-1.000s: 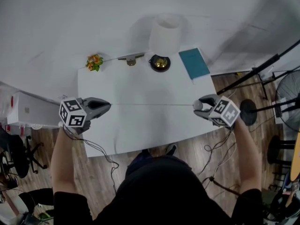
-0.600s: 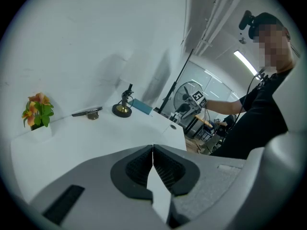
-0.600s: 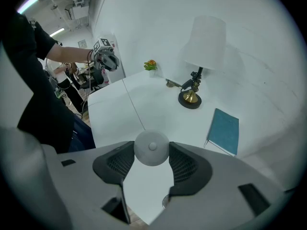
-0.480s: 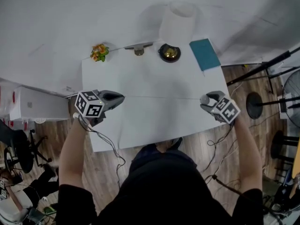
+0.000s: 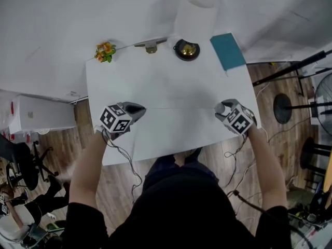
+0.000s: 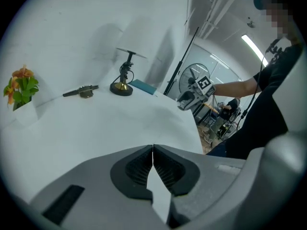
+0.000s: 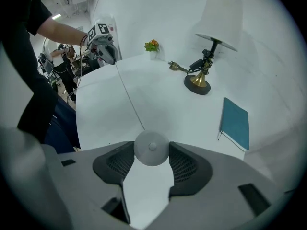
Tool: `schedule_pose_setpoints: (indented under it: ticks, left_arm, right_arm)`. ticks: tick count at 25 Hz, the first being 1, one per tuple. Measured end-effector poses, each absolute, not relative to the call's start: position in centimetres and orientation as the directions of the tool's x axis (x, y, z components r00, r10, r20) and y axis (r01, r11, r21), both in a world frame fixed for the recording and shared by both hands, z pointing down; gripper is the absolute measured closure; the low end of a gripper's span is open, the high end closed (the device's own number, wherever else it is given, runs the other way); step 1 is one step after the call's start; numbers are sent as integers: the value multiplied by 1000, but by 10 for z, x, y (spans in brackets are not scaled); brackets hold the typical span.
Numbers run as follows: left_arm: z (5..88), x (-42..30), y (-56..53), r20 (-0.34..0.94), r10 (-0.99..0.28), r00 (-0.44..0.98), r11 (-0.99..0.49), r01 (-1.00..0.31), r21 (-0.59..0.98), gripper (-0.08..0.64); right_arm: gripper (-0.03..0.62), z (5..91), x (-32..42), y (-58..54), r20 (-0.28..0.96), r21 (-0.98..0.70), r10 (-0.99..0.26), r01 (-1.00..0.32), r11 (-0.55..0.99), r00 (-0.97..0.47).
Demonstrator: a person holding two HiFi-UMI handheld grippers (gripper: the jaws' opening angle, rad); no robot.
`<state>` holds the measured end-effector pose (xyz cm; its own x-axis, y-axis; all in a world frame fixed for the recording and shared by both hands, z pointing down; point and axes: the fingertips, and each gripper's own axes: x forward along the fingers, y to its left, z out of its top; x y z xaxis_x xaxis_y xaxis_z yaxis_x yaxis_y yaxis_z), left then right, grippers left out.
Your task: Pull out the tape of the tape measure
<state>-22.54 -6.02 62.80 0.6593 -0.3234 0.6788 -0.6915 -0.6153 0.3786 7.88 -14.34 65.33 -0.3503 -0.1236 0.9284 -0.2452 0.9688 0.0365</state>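
Observation:
A small round white tape measure case [image 7: 151,147] sits between the pads of my right gripper [image 5: 220,109], which is shut on it over the table's right side. A thin tape [image 5: 179,108] runs straight and level from the case to my left gripper [image 5: 143,108] above the white table [image 5: 155,82]. In the left gripper view the jaws of my left gripper [image 6: 153,152] are pressed together on the tape's end. The right gripper view shows the tape [image 7: 128,98] stretching away to the left gripper [image 7: 106,49].
Along the table's far edge stand a small orange flower [image 5: 105,51], a dark metal piece [image 5: 151,44], a lamp with a brass base [image 5: 186,49] and a white shade [image 5: 195,14], and a teal book [image 5: 228,51]. Stands and cables [image 5: 290,108] fill the floor to the right.
Both grippers have come closer together over the table, the left one moving right. The stretch of tape between them is shorter. Both grips are unchanged.

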Motion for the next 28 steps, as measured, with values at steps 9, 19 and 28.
schedule_pose_setpoints:
  ticks: [9,19,28]
  left_arm:
    - [666,-216,-62,760,-419,496,-568,-797,207,554]
    - [701,-213,-49,833,-392,390,-530,-836,142,552]
    - [715,-212,-46,857,-335,391,-496,-847,192,552]
  right_arm:
    - [360,690,78,-135,929,59,-165,-310,949,-330]
    - [359,711,77,-125,944,29,-127,-307,951,-305]
    - [339,717,77,-127,946,8,-106,-307,952,-306]
